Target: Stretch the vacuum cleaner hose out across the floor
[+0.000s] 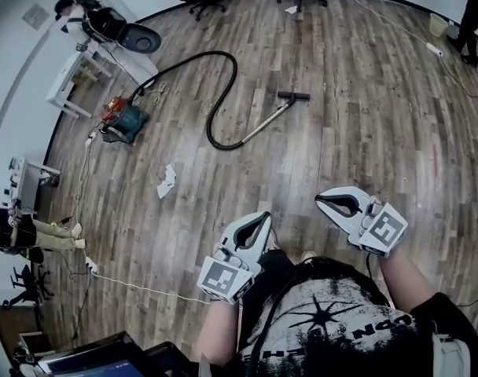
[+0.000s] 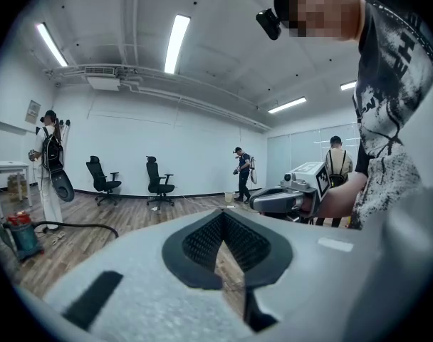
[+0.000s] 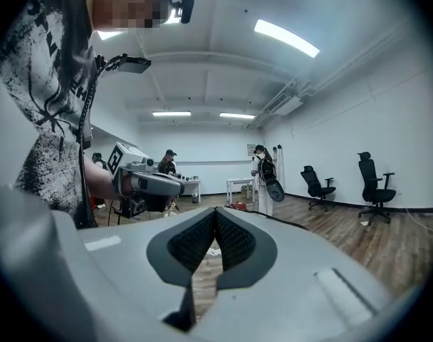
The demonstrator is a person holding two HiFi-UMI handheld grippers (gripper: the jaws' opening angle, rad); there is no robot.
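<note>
Wood floor (image 1: pixel 365 132), big white room.
The hose (image 1: pixel 235 73) loops, end pointing right. Left gripper (image 1: pixel 265 215) and right gripper (image 1: pixel 319 199) jaws together, empty.

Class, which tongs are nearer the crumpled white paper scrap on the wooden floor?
Left. The left tongs are down-right of the white paper scrap; the right tongs are farther right again.
</note>
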